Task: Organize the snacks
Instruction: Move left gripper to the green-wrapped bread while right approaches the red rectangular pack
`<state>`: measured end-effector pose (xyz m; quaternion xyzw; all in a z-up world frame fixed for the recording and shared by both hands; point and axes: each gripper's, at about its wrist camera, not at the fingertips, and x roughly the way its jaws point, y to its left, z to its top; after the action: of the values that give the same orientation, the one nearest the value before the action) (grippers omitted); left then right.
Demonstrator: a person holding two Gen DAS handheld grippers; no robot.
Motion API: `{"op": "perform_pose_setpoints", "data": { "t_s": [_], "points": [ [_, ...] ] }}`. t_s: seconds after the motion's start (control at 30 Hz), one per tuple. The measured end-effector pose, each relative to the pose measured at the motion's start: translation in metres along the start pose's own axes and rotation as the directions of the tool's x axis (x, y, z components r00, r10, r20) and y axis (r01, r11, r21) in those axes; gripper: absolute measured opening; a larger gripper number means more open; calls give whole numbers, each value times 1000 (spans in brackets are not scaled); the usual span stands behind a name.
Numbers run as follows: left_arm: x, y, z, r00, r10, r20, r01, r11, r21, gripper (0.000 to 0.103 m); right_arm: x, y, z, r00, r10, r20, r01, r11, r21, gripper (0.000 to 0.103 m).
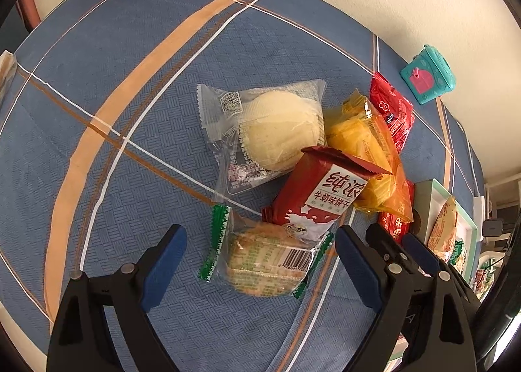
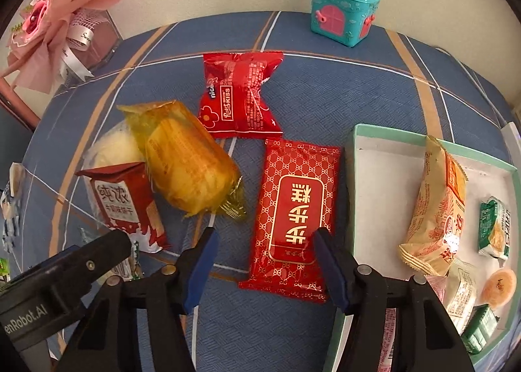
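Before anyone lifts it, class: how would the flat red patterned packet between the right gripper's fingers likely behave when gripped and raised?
The flat red packet lies flat and thin, so it probably feels light and may sag at its free end. Its glossy wrapper looks slippery, so the right gripper might slide. It has no round side, so rolling seems unlikely.

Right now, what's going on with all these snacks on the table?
A person is sorting wrapped snacks into a white box using two tools. The right hand-held gripper straddles a flat red packet beside the box, its pads not clearly pressing yet. The left hand-held gripper hangs open around a green-edged biscuit pack. Several snacks already lie in the box; others wait on the blue cloth.
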<state>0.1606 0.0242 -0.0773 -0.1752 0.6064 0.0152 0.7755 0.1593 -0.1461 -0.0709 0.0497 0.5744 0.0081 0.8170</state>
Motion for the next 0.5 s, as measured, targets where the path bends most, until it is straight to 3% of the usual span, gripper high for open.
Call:
{"op": "perform_pose_setpoints", "data": {
  "t_s": [0.13,0.23,0.43,0.5],
  "points": [
    [0,-2,0,1000,1,-2,-1,1000,8,93,1,-4,5,1000,-2,-3,2,1000,4,59],
    [1,-4,-1,1000,4,-9,-4,1000,11,93,2,-6,7,998,-54,-11,54,999,3,53],
    [1,-6,0,1000,1,-9,-1,1000,18,93,7,3,7,993,-114,-25,113,993,-37,53],
    [2,-6,-1,1000,1,-12,-1,1000,17,93,6,3,7,995,-101,-24,101,994,-32,55]
  ]
}}
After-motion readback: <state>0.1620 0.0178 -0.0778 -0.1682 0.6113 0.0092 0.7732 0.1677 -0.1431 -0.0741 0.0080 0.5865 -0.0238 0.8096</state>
